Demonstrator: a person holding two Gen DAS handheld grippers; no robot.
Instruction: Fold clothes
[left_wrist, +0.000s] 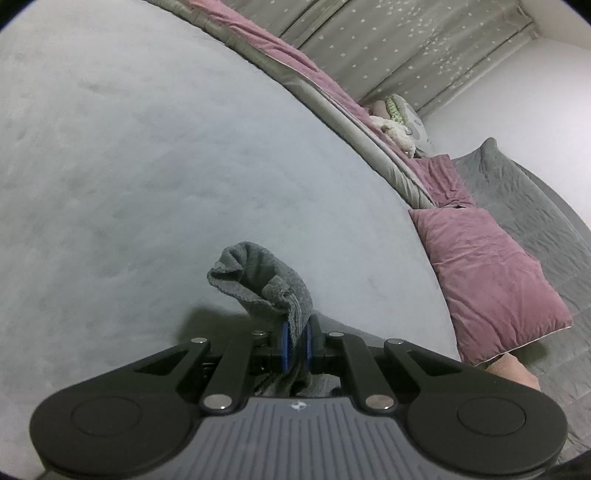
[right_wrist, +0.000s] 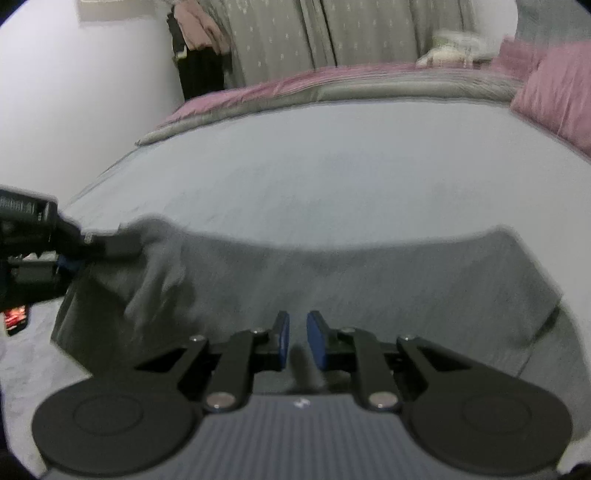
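- The left tool (left_wrist: 297, 341) is clenched on a bunched corner of the grey cloth (left_wrist: 258, 284), which sticks up between its blue pads (left_wrist: 284, 341).
- The right tool (right_wrist: 297, 339) is let go, its blue pads apart, with nothing between them.
- Under the right tool the grey cloth (right_wrist: 369, 280) lies spread on the bed (right_wrist: 314, 166), and the left tool (right_wrist: 70, 254) grips its left corner.
- Farther off, a pink pillow (left_wrist: 491, 273) lies at the bed's side.
- Grey curtains (right_wrist: 295, 33) hang at the back.
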